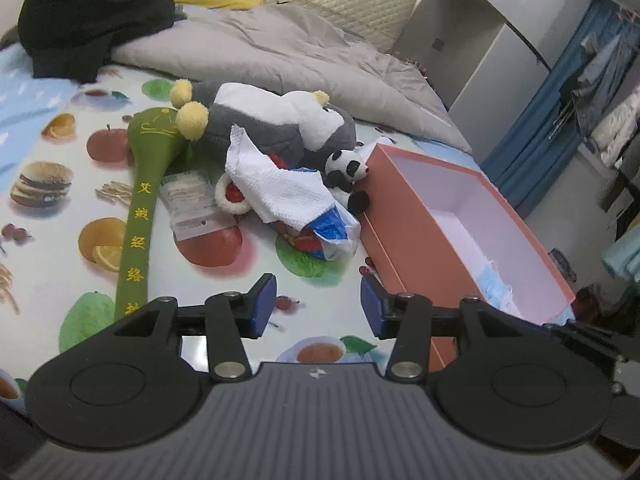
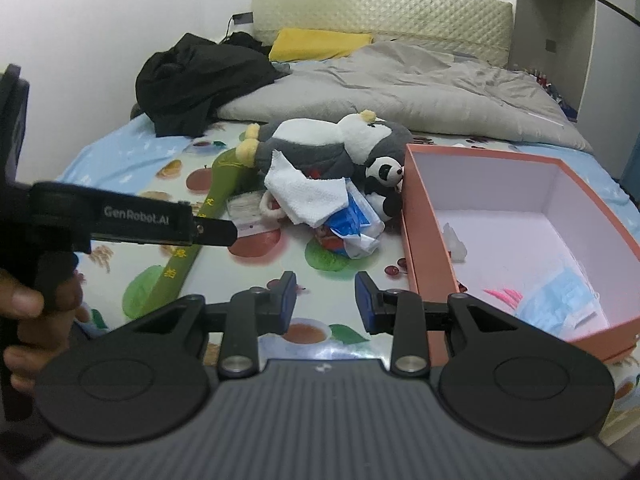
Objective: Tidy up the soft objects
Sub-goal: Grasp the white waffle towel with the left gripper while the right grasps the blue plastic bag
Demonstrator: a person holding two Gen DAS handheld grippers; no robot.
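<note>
A pile of soft things lies on the bed: a grey and white plush penguin, a small panda plush, a white cloth, a blue and white plastic bag and a long green padded stick. An open pink box stands to the right and holds a blue face mask. My left gripper is open and empty, in front of the pile. My right gripper is open and empty, near the box's left corner.
The bed sheet has a fruit print. A grey duvet, a black garment and a yellow cloth lie toward the headboard. A white cabinet stands right of the bed. The left gripper's body shows at the right view's left.
</note>
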